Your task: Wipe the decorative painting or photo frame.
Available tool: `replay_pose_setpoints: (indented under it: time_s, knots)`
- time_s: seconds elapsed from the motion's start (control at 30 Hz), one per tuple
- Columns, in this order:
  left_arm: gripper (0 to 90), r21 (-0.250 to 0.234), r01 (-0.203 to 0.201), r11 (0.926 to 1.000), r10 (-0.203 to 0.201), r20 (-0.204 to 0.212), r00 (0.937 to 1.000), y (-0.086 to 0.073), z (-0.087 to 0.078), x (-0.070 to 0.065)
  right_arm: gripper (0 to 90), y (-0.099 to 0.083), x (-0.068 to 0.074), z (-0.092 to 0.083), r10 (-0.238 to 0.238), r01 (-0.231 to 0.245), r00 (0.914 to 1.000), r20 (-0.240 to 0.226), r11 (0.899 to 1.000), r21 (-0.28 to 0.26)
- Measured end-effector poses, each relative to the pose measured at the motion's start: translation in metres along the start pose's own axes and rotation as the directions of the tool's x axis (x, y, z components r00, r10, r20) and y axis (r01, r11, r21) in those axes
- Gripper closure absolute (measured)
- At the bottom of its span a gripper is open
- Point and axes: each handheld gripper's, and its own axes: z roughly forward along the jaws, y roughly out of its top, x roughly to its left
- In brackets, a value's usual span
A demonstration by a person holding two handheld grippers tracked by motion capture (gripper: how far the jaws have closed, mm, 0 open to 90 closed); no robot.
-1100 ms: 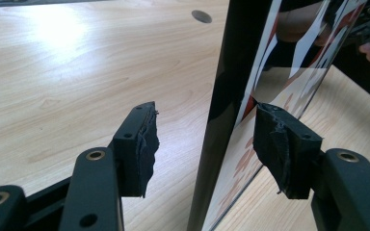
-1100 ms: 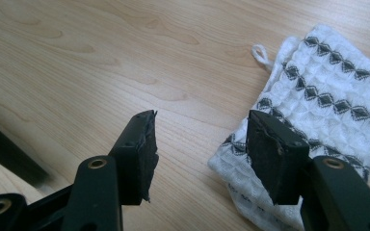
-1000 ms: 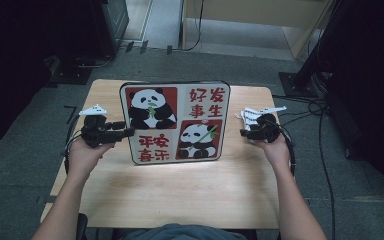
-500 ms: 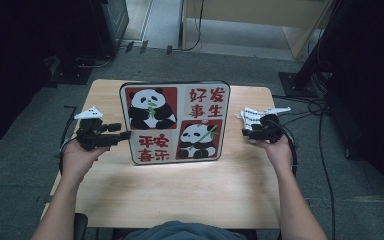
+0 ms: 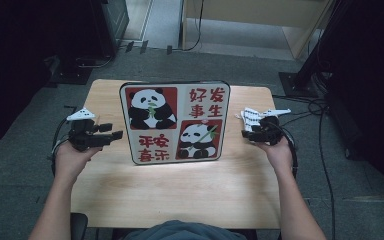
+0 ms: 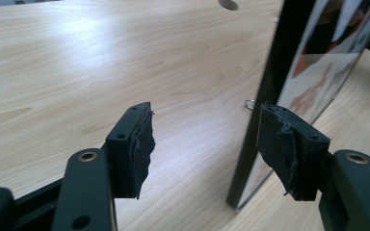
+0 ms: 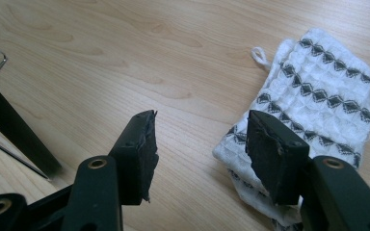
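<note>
**benchrat:** Worktop (image 5: 180,200) first: pale wood-grain top, rectangular, with a bright patch of light falling on the near half. A small round hole shows in it near the far edge in the left gripper view. Room around it is dim, grey carpet-like floor (image 5: 25,200), dark cabinets or stands (image 5: 105,25) at the back left and down the right side, black cables (image 5: 325,115) trailing over the floor on the right, and a light wooden piece of furniture (image 5: 260,20) behind.

**pixelmike:** And the big panel in the middle?

**benchrat:** Square, black-edged picture board with two pandas and red Chinese characters (image 5: 175,121). It sits mid-worktop between both hands. From the left gripper view its thin dark edge (image 6: 265,120) looks raised off the wood, with a little wire loop just behind it.

**pixelmike:** Claws?

**benchrat:** Left claw (image 5: 114,133) has just been spreading and its jaws stand wide apart, pads on nothing. In its own view (image 6: 217,149) the board's edge rises just by the right-hand pad, and I can't say whether that pad touches it. It's beside the board's left edge, at the worktop's left side.

**pixelmike:** Right one?

**benchrat:** Right claw (image 5: 246,134) gapes too, nothing in it. In its own view (image 7: 200,154) it hangs over bare wood with a white waffle-weave cloth with black diamond rows (image 7: 313,106) lying flat just under and beyond one jaw. In the high view that cloth (image 5: 251,117) sits by the right edge, well clear of the board.
</note>
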Motion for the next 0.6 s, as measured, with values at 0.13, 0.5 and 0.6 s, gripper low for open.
replay_pose_setpoints:
  time_s: [0.13,0.5,0.6]
  knots:
    - [37.6,-0.001,-0.002,1.0000,0.002,-0.035,0.9994,-0.001,0.003,0.006,45.4,0.000,0.001,0.001,-0.016,0.016,0.9999,-0.003,1.000,0.003]
    - [36.4,0.029,0.081,0.9963,-0.077,-0.119,0.9899,-0.004,0.015,0.024,44.9,0.001,0.003,0.003,-0.036,0.036,0.9993,-0.012,0.999,-0.005]
    - [38.4,0.017,0.107,0.9941,-0.103,-0.149,0.9834,-0.004,0.016,0.025,44.9,0.001,0.003,0.003,-0.037,0.037,0.9993,-0.010,0.999,-0.002]
